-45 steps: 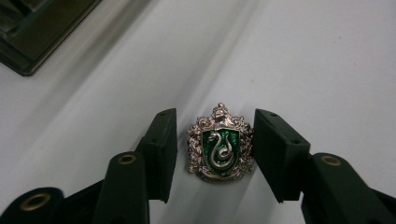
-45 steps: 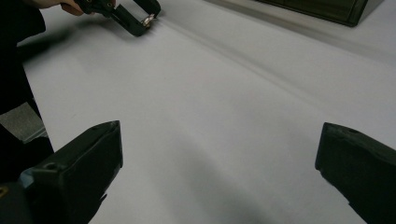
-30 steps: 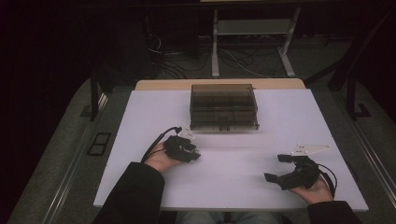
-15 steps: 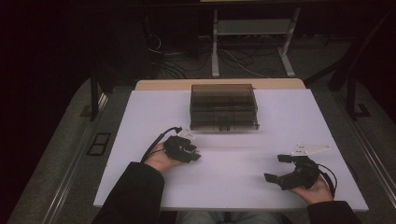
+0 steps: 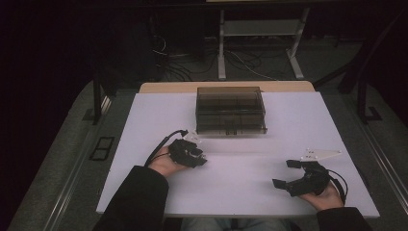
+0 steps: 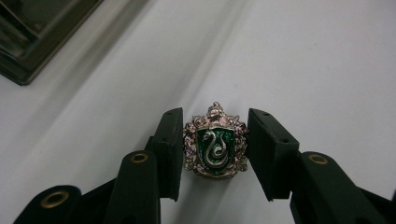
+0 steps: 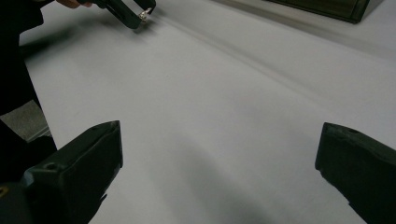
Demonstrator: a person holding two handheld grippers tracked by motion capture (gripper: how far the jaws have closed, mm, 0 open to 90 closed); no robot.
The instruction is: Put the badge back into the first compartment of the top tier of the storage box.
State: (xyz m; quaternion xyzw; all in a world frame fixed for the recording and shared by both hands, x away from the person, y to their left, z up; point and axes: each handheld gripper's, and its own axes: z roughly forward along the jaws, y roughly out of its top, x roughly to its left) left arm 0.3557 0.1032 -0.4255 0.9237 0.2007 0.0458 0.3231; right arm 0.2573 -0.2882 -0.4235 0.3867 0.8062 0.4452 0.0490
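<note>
Toward the near-left part of the white table point(image 5: 269, 120), the left gripper point(image 6: 215, 154) is lying low over the surface with its jaws closing on a small silver crest pin point(image 6: 215, 146) bearing a green snake shield. The pads are sitting against the pin's two sides, probably to keep it face-up and steady. Behind it, at the middle of the far edge, a smoked compartment box point(image 5: 231, 109) is sitting closed. Near the right front corner, the right gripper point(image 5: 294, 174) is resting with jaws spread wide and gripping nothing, apparently kept clear.
</note>
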